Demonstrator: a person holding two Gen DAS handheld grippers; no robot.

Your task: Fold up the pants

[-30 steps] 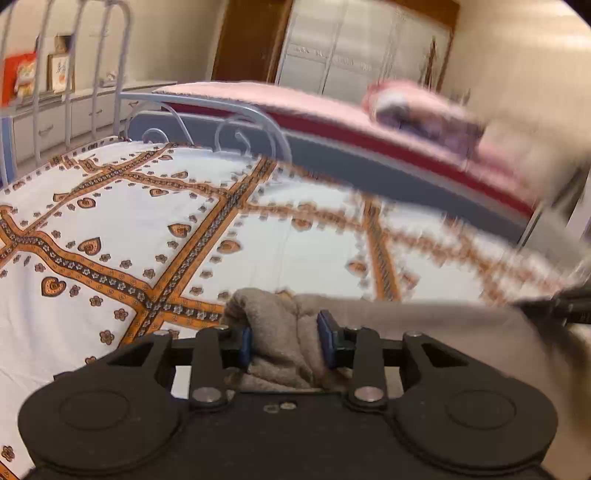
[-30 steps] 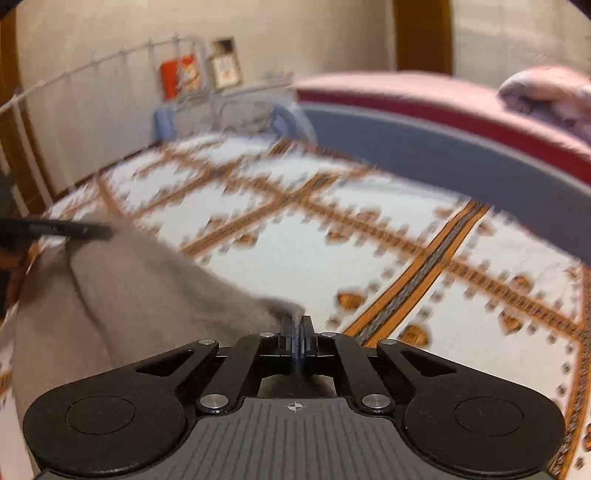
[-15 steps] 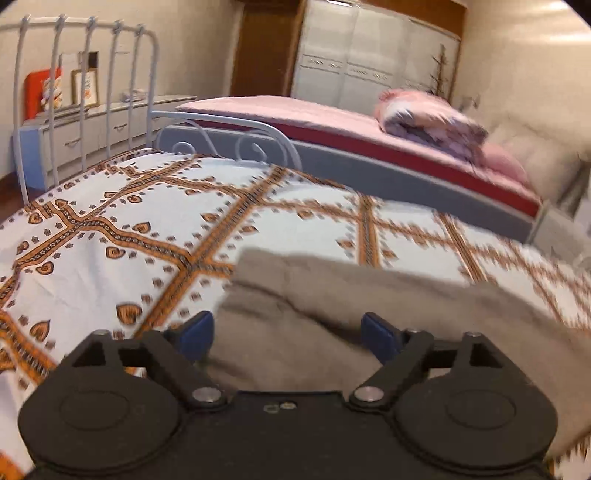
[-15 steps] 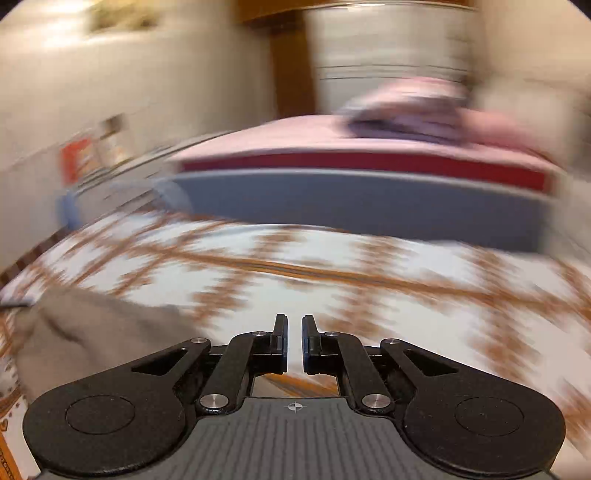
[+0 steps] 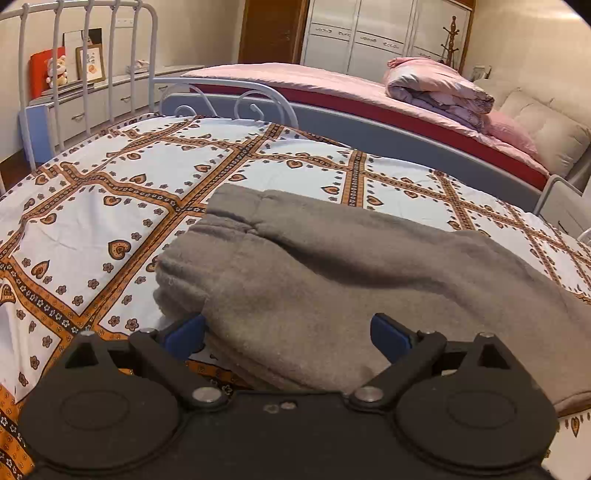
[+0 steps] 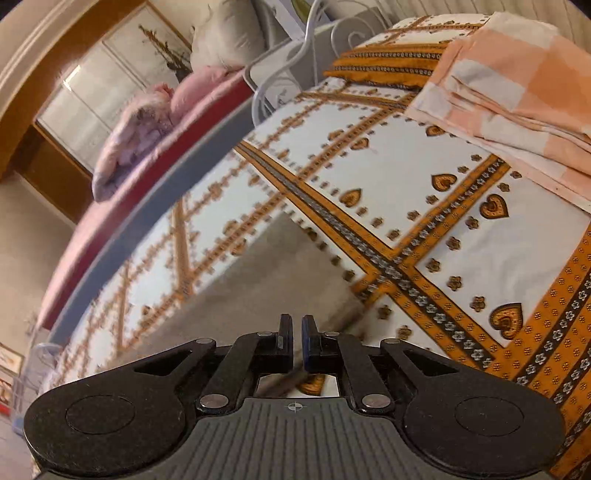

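Observation:
Grey fleece pants (image 5: pixel 332 266) lie folded over on the patterned bed sheet (image 5: pixel 110 192), the cuffs at the left end. My left gripper (image 5: pixel 288 328) sits low at their near edge. Its jaws are opening, and the blue pads (image 5: pixel 184 334) stand wide on either side of the cloth without pressing it. In the right wrist view the picture is rolled sideways. My right gripper (image 6: pixel 294 328) is shut with nothing between its fingers, hovering over the blurred end of the pants (image 6: pixel 266 280) and the sheet (image 6: pixel 461 240).
A folded peach checked cloth (image 6: pixel 517 81) lies on the bed beyond my right gripper. A white metal bed frame (image 5: pixel 88 55) rims the far left. Behind it are a second bed with a pink cover (image 5: pixel 295 77), a rolled quilt (image 5: pixel 436 88) and a wardrobe (image 5: pixel 369 33).
My left gripper let go of the bunched pants and its jaws spread wide; the pants now lie flat. My right gripper released the cloth, swung away along the bed and rolled sideways.

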